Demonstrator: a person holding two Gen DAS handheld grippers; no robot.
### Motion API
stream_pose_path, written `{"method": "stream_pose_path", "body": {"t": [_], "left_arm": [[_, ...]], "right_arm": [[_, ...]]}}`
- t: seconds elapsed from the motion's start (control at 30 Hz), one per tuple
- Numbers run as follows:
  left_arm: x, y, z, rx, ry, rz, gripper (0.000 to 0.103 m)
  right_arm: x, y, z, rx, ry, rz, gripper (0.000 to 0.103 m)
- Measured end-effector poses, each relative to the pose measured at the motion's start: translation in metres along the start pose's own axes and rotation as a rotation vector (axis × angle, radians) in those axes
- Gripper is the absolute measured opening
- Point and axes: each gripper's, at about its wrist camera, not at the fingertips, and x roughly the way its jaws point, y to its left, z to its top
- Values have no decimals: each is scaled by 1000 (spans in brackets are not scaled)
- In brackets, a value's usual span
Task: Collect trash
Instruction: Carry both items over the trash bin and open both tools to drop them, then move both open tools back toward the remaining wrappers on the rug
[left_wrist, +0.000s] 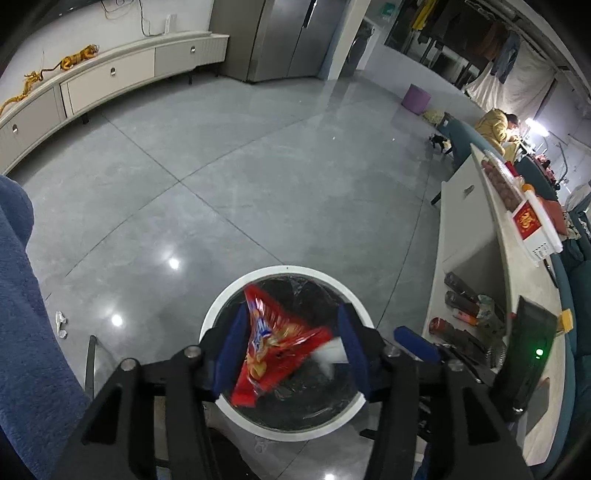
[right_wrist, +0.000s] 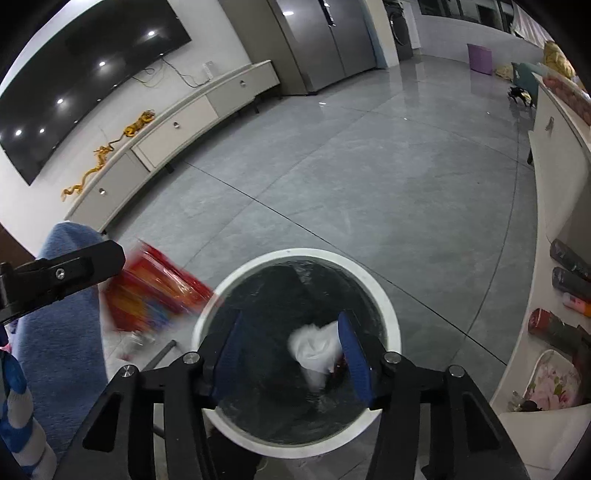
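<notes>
both grippers hang over the white bin (left_wrist: 291, 354). left gripper (left_wrist: 291, 350) half open, red snack bag (left_wrist: 273, 343) loose between its fingers (blurred, long axis tilted); right gripper (right_wrist: 291, 354) half open, white tissue (right_wrist: 316, 350) against its right finger.

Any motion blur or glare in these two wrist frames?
Left wrist: red foil snack wrapper mildly smeared over the round white-rimmed bin; ceiling-light glare spots on the glossy grey floor tiles. Right wrist: the wrapper heavily streaked, crumpled white tissue soft-edged; the black wall screen mirrors ceiling lights. Both: strong fisheye bending, dark corners.
</notes>
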Motion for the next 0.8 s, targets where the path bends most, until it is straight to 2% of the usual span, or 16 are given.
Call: {"method": "stream_pose_path", "body": {"t": [0.17,0.3,0.4,0.57,0.8], "left_arm": [[-4,-5,-1,11,-14,-14,50],[-22,-8,-6,-3,-70,-8,50],[-47,-14,-12,-1,-153,31,50],[-111,-17,-28,2,-344,113,50],[-198,-2,-55,-39,-511,190,50]], "right_arm": [[-4,-3,1,11,1,-13,50],[-21,6,1,5,-24,-19,50],[-39,14,2,-5,-57,-28,50],[-77,34,3,-23,-131,-41,50],[-138,77,4,-62,-244,-11,52]]}}
